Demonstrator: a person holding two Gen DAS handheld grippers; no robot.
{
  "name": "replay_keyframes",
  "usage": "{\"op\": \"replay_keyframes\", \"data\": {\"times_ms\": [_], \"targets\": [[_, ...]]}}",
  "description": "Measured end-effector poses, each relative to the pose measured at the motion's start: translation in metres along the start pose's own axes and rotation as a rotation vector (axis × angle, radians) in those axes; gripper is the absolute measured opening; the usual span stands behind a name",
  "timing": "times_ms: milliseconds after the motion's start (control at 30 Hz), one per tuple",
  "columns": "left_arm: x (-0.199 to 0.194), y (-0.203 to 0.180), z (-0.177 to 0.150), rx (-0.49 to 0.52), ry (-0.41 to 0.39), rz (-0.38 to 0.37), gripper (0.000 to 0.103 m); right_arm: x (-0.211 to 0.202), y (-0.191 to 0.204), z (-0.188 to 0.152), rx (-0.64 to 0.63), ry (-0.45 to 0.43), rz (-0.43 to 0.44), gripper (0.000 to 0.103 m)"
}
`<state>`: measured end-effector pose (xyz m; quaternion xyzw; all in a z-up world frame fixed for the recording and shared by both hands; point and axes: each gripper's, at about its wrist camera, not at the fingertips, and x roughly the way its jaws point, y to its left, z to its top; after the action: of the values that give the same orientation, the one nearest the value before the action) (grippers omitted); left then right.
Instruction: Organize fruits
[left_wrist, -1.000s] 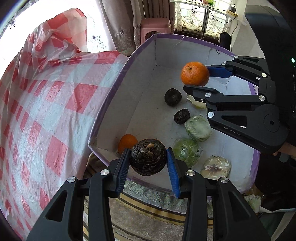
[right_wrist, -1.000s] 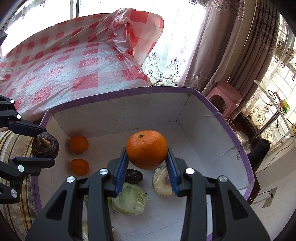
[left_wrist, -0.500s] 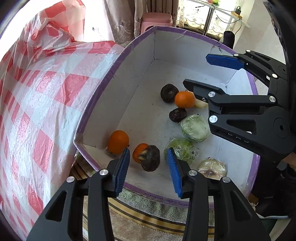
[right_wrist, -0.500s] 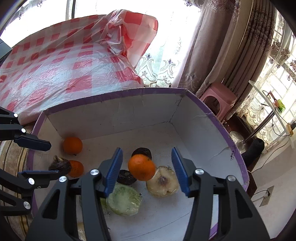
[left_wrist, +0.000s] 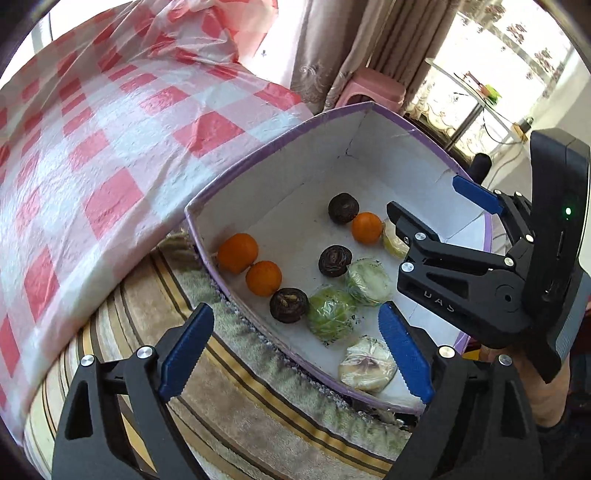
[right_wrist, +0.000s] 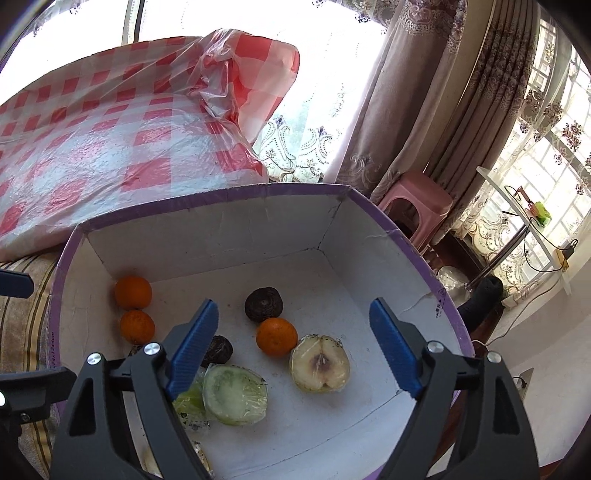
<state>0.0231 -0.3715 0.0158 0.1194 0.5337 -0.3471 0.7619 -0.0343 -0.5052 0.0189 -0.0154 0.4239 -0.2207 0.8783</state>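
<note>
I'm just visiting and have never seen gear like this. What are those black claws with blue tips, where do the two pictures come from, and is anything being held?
They are not robot arms: a person holds a two-finger gripper in each hand, and a fisheye camera on each looks forward along its fingers. One picture comes from the left gripper, the other from the right gripper; the left view also shows the right gripper from the side. Below them stands a white box with a purple rim holding three oranges, such as this orange, three dark round fruits and plastic-wrapped cut fruit halves. Beside it lies a red checked plastic sheet. Nothing is held: both sets of jaws have just been opening and stand empty.
</note>
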Motion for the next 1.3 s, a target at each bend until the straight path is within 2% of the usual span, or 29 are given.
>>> {"op": "replay_keyframes", "data": {"times_ms": [133,267,433,900,933,1000,1300], "targets": [[-0.009,0.006,-0.017,-0.110,-0.048,0.037,0.088,-0.005,0.001,-0.002,-0.003,-0.007,-0.003,0.088],[-0.007,0.015,-0.034,-0.234,-0.052,0.018,0.088,-0.006,0.003,-0.002,-0.007,-0.007,0.002,0.088],[-0.007,0.016,-0.038,-0.245,-0.086,0.030,0.088,-0.007,0.003,-0.003,-0.008,-0.004,0.001,0.088],[0.000,0.015,-0.036,-0.240,-0.068,0.052,0.089,-0.005,0.004,-0.004,-0.009,0.003,0.003,0.088],[0.001,0.014,-0.036,-0.239,-0.066,0.053,0.090,-0.005,0.003,-0.004,-0.010,0.003,0.003,0.088],[0.002,0.013,-0.035,-0.234,-0.068,0.036,0.097,-0.005,0.003,-0.004,-0.010,0.003,0.002,0.088],[0.000,0.002,-0.033,-0.189,-0.075,0.096,0.098,-0.005,0.002,-0.006,-0.005,0.004,0.000,0.088]]}}
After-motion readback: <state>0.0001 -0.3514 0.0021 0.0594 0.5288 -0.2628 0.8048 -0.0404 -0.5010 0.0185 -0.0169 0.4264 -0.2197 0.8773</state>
